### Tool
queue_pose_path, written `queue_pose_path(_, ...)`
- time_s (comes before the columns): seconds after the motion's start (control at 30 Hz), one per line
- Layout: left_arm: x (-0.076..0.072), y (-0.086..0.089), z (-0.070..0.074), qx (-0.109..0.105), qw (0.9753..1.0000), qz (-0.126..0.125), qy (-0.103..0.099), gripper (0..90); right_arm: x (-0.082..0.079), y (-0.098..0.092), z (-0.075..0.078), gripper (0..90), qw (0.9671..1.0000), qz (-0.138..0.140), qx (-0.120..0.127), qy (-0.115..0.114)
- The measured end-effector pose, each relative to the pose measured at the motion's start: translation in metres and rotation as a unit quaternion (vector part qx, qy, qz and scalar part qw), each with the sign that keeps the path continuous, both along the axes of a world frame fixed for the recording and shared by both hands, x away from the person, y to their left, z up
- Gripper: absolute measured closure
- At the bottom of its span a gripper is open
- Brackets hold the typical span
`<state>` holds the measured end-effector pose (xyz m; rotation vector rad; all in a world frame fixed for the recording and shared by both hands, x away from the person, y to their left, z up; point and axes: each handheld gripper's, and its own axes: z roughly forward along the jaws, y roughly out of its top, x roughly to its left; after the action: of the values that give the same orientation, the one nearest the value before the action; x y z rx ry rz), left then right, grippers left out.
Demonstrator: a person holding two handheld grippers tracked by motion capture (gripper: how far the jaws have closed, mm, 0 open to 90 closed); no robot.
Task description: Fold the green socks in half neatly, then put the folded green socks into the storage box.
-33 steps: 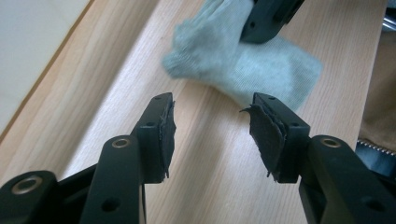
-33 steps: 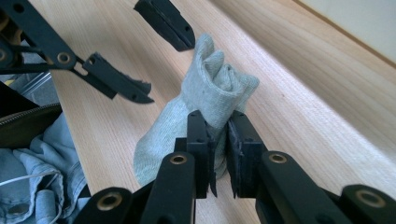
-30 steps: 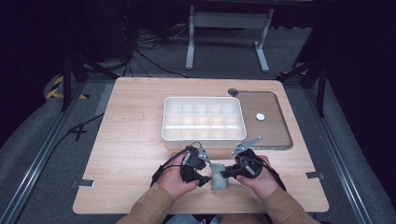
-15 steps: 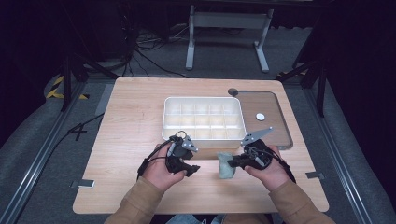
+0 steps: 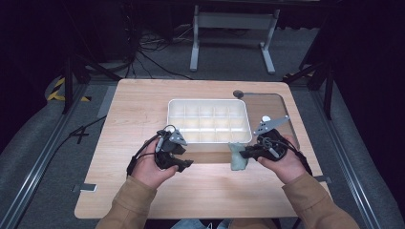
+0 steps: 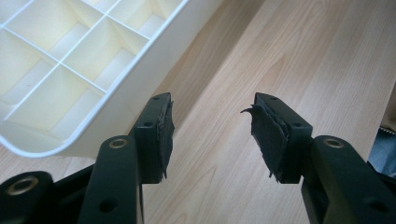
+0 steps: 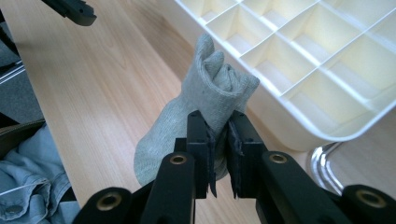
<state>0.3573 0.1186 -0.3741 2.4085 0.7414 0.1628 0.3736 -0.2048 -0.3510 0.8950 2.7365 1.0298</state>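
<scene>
High view, bench: wooden bench (image 5: 124,114) with a white divided tray (image 5: 208,120) near its middle.
High view, left: left hand-held gripper (image 5: 184,163) sits in the person's left hand, in front of the tray's near-left corner, clear of the sock.
High view, right: right hand-held gripper (image 5: 244,154) holds a grey sock (image 5: 237,159) just in front of the tray's near-right corner; a grey plate rides on top of it.
Left gripper view, jaws: spread wide with bare bench (image 6: 280,56) between them, nothing held; the worn pads (image 6: 268,137) are frayed at the edges.
Left gripper view, tray: tray (image 6: 70,60) lies to the upper left, its near corner just beside the left jaw; the compartments seen are empty.
Right gripper view, jaws: pinched narrow on the folded sock (image 7: 196,112), which stands up between them and hangs over the bench (image 7: 93,84).
Right gripper view, tray: tray (image 7: 299,56) just beyond the sock, close to its tip; whether they touch I cannot tell.
Right gripper view, far: tip of the left hand-held gripper (image 7: 74,11) at the top left.
</scene>
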Motion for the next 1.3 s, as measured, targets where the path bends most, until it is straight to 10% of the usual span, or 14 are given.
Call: queue_pose_path(1.3, -0.001, 0.018, 0.005, -0.010, 0.9998, 0.020, -0.002, 49.7, 0.067, -0.001, 0.046, 79.7, 0.9944, -0.008, -0.085, -0.063)
